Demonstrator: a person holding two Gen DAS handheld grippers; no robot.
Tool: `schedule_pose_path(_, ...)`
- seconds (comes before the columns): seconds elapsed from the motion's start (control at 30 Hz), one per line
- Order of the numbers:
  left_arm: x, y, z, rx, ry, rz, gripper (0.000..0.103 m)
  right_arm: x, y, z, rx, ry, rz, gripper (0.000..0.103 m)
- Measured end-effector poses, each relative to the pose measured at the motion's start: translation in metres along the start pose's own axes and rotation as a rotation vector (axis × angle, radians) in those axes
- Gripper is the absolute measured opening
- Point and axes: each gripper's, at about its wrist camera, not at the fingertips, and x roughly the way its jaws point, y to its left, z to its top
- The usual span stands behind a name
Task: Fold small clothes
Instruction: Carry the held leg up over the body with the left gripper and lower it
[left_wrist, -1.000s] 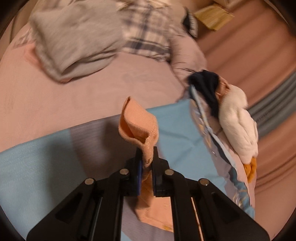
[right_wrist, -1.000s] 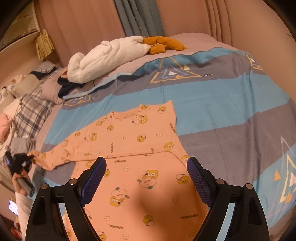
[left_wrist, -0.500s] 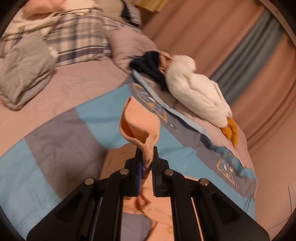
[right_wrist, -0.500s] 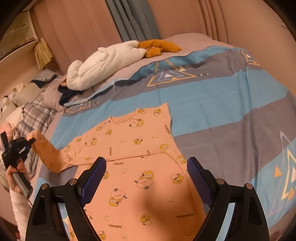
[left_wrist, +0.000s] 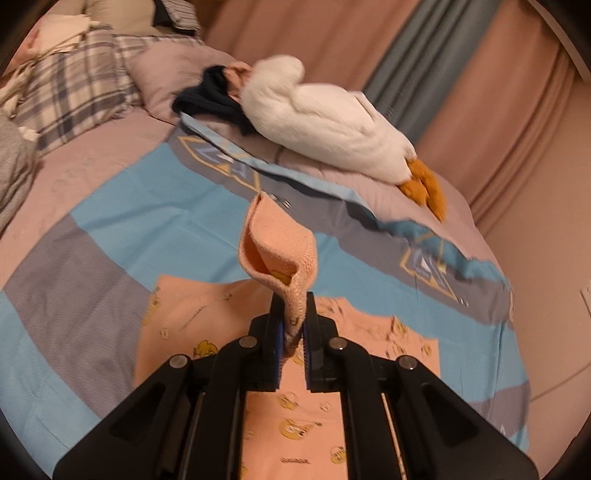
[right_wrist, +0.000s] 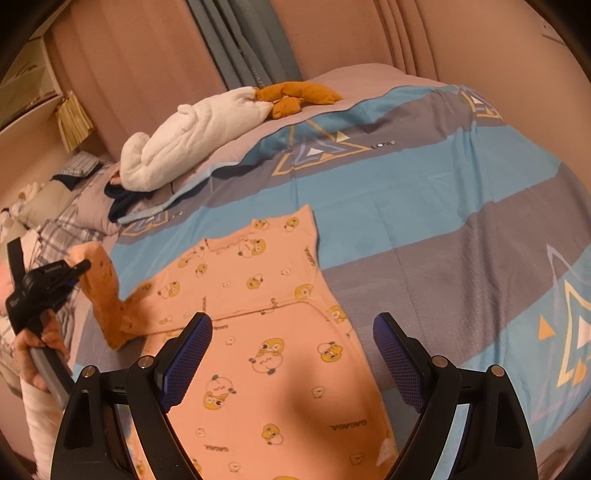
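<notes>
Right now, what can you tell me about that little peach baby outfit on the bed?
The peach outfit is a soft, knit-looking baby garment printed with yellow cartoon chicks and small lettering, with a placket at the neck. Its body lies flat on the striped blue and grey bedcover. One long sleeve is lifted off the bed, its ribbed cuff pinched in the shut left gripper. The open right gripper hovers above it, touching nothing.
</notes>
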Motion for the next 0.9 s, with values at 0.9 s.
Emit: schedule_pose_path(0.9, 0.106, -0.055, -0.084, 0.146, 0.315, -0.003, 0.009, 0.003, -0.024, -0.006, 0.033, 0.017, -0.053, 0.088)
